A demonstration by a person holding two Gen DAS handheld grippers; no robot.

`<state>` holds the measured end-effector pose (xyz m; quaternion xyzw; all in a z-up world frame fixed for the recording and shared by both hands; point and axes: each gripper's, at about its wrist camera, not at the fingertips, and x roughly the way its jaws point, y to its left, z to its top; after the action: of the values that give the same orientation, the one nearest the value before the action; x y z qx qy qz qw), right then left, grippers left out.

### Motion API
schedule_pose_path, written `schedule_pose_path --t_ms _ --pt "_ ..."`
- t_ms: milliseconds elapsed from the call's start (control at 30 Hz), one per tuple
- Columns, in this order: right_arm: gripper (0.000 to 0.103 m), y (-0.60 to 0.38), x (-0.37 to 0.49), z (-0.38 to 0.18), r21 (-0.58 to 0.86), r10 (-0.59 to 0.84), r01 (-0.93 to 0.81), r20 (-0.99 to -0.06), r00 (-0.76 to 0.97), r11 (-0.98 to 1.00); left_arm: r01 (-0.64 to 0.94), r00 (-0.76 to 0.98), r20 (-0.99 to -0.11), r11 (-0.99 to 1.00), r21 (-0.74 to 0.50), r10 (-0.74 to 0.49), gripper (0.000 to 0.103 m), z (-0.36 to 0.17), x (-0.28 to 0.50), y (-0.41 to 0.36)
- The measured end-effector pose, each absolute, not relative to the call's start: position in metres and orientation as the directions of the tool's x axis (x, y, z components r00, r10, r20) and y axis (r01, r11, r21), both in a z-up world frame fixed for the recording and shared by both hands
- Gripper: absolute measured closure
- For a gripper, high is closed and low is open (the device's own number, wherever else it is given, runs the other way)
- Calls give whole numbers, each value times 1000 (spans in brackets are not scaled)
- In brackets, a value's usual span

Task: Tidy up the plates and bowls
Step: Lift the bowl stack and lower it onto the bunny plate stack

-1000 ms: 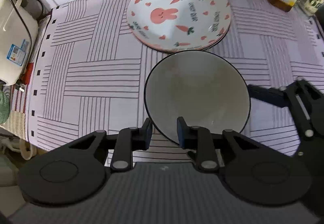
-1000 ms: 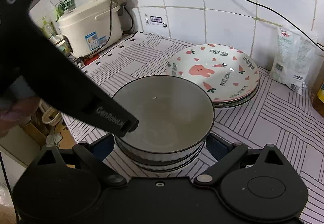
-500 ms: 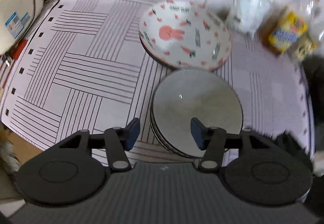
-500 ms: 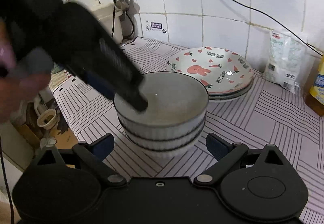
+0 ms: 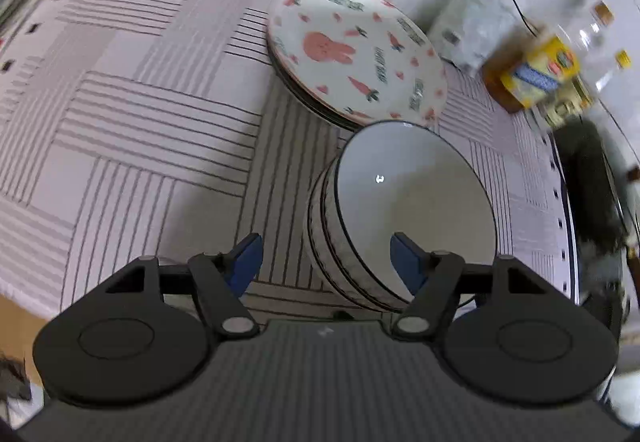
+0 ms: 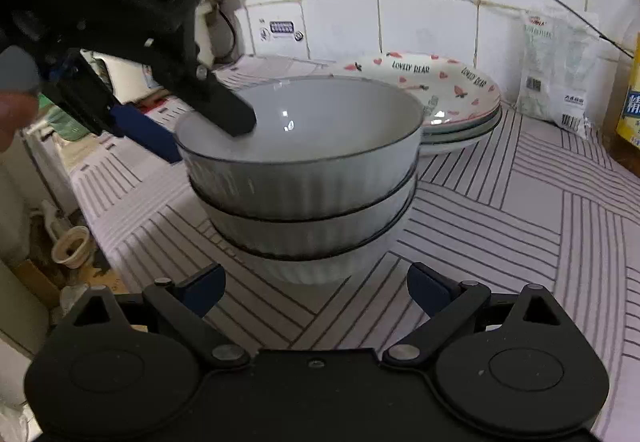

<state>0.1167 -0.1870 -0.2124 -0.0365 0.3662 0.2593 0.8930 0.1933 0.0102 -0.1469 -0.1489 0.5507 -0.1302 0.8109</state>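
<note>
Left hand-held gripper (image 5: 326, 258) opening astride the rim of stacked white ribbed ceramic bowls (image 6: 304, 178), probably untouched; right hand-held gripper (image 6: 316, 288) spread, empty.

White ribbed bowls (image 6: 304, 182) with dark rims, bunny-and-carrot plates (image 5: 356, 50), grey-striped cloth (image 5: 140, 114).

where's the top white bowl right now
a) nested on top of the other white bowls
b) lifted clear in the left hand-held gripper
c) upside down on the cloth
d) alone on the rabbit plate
a, the top white bowl sits upright, nested in the bowl stack on the striped cloth, in front of the rabbit plate; the left hand-held gripper straddles its rim with jaws opening, not clamping.
</note>
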Motion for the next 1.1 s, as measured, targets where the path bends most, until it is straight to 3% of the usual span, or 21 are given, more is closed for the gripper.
schedule_pose_path --t_ms 300,533,1100 --pt "2 -175 127 -227 143 438 -455 -616 655 879 87 330 -812 872 -482 -481 36 -173 217 19" --pt "2 -169 126 -231 161 446 -441 -581 681 883 148 257 -786 826 -544 -563 64 -188 233 21" --pt "3 -169 131 -227 180 462 -455 -612 642 872 193 190 -797 818 -541 -573 61 -188 239 19"
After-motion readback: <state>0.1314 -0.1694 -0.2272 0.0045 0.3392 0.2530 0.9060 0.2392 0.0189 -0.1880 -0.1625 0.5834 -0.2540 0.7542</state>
